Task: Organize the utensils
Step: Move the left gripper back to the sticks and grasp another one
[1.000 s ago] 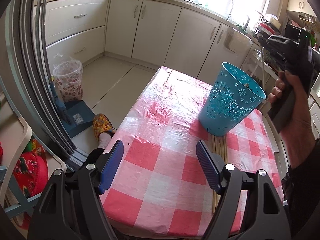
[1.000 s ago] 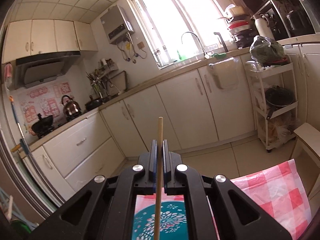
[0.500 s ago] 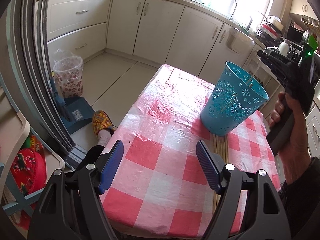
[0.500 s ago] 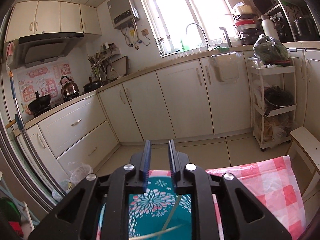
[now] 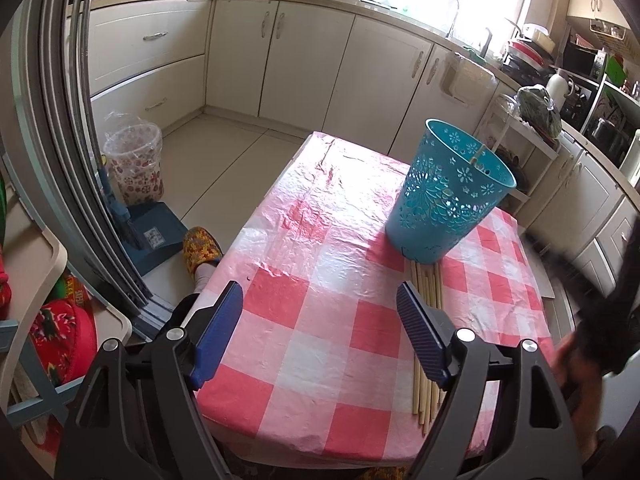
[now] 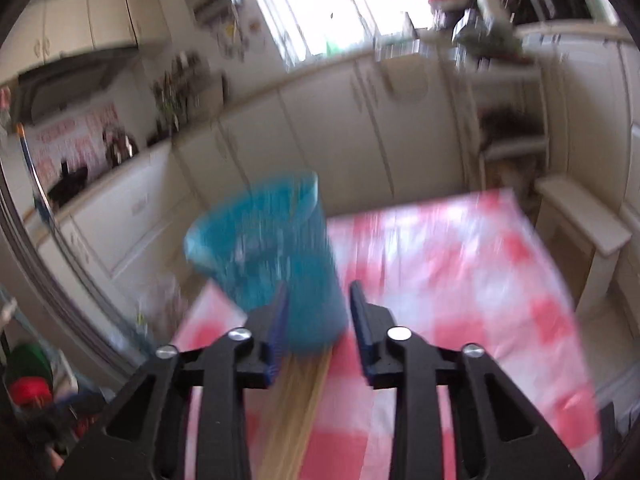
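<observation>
- Chopsticks [image 5: 425, 320]: a bundle of pale wooden sticks lies flat on the pink-and-white checked tablecloth [image 5: 320, 280], running from the base of the blue basket [image 5: 448, 196] toward the near table edge, at about 5 o'clock from the basket. Far ends touch or tuck just under the basket's foot; cannot tell which.
- One thin stick [image 5: 478, 152] shows inside the basket, leaning on the far rim at roughly 1 o'clock. Judged: at least one piece is stowed and the bulk is left to move.
- Count of sticks on the cloth: several, exact number not readable.
- Left claw [image 5: 320, 312]: wide open, empty, hanging over the near part of the table; sticks sit just beside its right-hand finger, at 3 o'clock.
- Right claw [image 6: 318, 312]: partly open, nothing held. View is heavily blurred. Basket [image 6: 272, 256] shows between and beyond the fingers at 12 o'clock, sticks [image 6: 296, 412] below at 6 o'clock.
- Judged progress: early stage; next step is probably a pick from the bundle, likely by the right claw, which points at it.
- Writing: red-and-pink wall posters [image 6: 76, 136] at 9 o'clock in the right view carry marks too smeared to read. Small label on the blue dustpan [image 5: 154, 238] on the floor, illegible. No brand seen on basket or claws.
</observation>
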Motion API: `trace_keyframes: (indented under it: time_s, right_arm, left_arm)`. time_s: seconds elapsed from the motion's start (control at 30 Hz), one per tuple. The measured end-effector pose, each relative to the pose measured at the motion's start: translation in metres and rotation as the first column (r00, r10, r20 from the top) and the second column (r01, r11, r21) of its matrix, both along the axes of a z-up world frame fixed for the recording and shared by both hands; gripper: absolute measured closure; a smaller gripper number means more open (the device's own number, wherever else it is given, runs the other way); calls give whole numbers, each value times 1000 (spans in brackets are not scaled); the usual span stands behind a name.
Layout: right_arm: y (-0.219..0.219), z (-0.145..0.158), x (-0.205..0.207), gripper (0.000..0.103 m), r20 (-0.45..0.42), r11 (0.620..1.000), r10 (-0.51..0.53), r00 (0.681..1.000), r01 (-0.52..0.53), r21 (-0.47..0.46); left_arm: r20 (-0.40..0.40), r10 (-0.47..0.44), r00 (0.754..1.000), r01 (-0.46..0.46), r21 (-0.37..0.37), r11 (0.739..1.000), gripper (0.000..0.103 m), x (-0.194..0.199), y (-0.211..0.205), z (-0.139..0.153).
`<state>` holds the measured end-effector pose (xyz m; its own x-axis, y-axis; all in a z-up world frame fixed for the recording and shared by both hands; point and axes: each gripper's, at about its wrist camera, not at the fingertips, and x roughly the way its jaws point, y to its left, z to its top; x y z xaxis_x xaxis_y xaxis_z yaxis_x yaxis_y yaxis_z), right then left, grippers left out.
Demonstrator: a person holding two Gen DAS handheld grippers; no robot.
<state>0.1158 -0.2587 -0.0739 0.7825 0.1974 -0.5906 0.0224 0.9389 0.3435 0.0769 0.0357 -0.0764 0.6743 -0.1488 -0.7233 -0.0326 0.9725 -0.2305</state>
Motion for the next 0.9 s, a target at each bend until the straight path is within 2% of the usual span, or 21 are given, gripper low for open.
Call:
trace_keyframes:
  time_s: [0.07, 0.17, 0.43, 0.57, 0.77, 0.9]
  right_arm:
    - [15, -32, 12, 91, -118, 999, 52, 992, -52, 2]
    - [29, -59, 31, 93, -211, 997, 71, 975, -76, -17]
    - [47, -81, 62, 93, -280, 995, 66, 958, -86, -59]
    - [52, -84, 69, 93, -282, 991, 69, 957, -97, -87]
    - [60, -85, 63, 95, -311, 976, 115, 943, -166, -141]
    - [45, -81, 42, 96, -352, 961, 154, 923, -223, -166]
  left_arm:
    - [-2, -8, 1000, 8, 10, 1000, 27, -3, -3, 0]
    - [-3, -9, 1000, 9, 20, 1000, 26, -6, -2, 1]
    - [-29, 1, 1000, -1, 13, 1000, 25, -2, 3, -7]
    - [-38, -6, 999, 6, 16, 1000, 25, 0, -1, -10]
    - [-54, -34, 998, 36, 27, 999, 24, 5, -13, -14]
    - [-98, -108, 989, 115, 75, 991, 24, 21, -41, -27]
